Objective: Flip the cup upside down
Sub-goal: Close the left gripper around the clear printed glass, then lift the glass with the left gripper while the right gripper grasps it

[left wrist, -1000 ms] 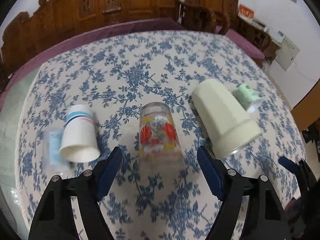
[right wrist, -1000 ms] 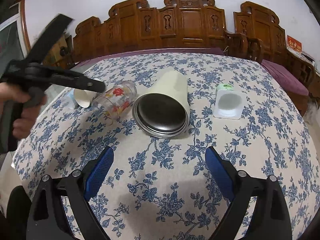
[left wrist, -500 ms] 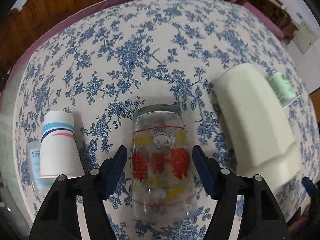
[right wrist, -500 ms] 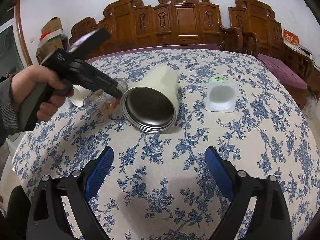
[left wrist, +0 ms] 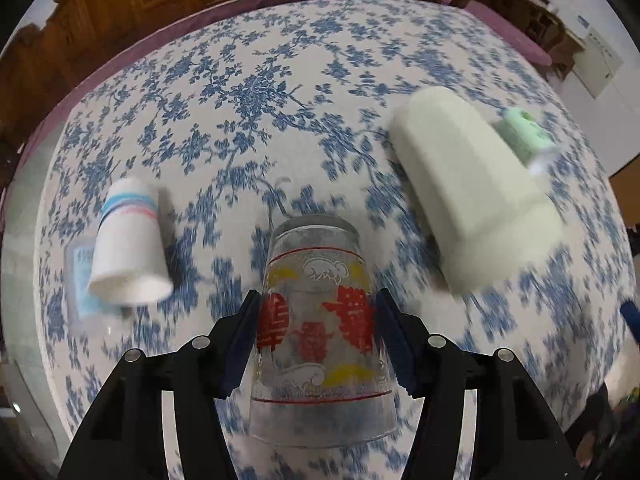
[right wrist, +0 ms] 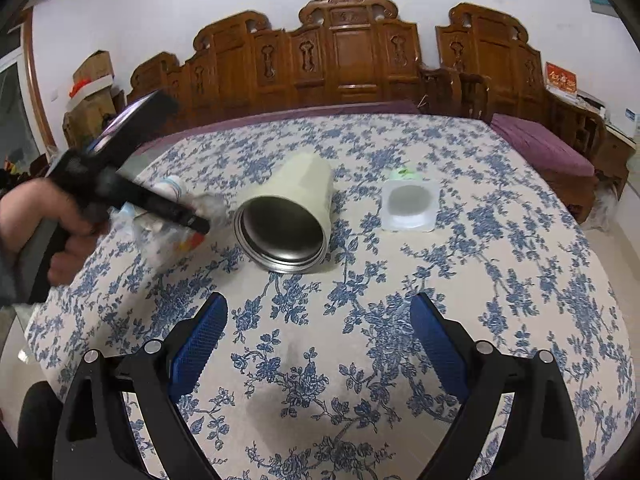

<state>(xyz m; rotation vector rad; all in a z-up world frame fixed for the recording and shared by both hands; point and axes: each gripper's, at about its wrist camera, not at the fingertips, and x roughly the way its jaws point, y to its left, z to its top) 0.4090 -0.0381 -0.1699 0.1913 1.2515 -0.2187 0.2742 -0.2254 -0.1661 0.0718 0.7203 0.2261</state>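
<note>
Left tool (left wrist: 316, 312): fingers closed against the two sides of the glass cup (left wrist: 320, 332), one blue pad (left wrist: 240, 344) on each flank, clamped at about mid-height of the cup's wall.
Glass cup: lying on its side between the left tool's fingers, base pointing away toward 12 o'clock, open mouth toward the camera at 6 o'clock; red and yellow print on the clear wall. Whether it touches the counter (left wrist: 260, 80) cannot be told, the view being blurred.
Left hand (right wrist: 44, 232): seen from the right wrist view at 9 o'clock, wrapped around the tool's black handle, the tool angled down and to the right toward the cup.
Right tool (right wrist: 318, 344): fingers wide apart, gripping nothing, held low over the near part of the counter with blue pads (right wrist: 198, 344) facing each other.
Cream tumbler (right wrist: 288, 216): on its side at the counter's centre, steel-lined mouth toward the right wrist camera; at 2 o'clock from the glass cup in the left wrist view.
Paper cup (left wrist: 128, 252): on its side at 9 o'clock from the glass cup, apart from it, white with blue and pink bands, mouth toward the camera.
Small plastic pot (right wrist: 408, 204): just right of the tumbler, at 1 o'clock in the right wrist view, green at its far end.
Setting: blue floral cloth over the counter; carved wooden furniture (right wrist: 348, 52) along the far wall.
</note>
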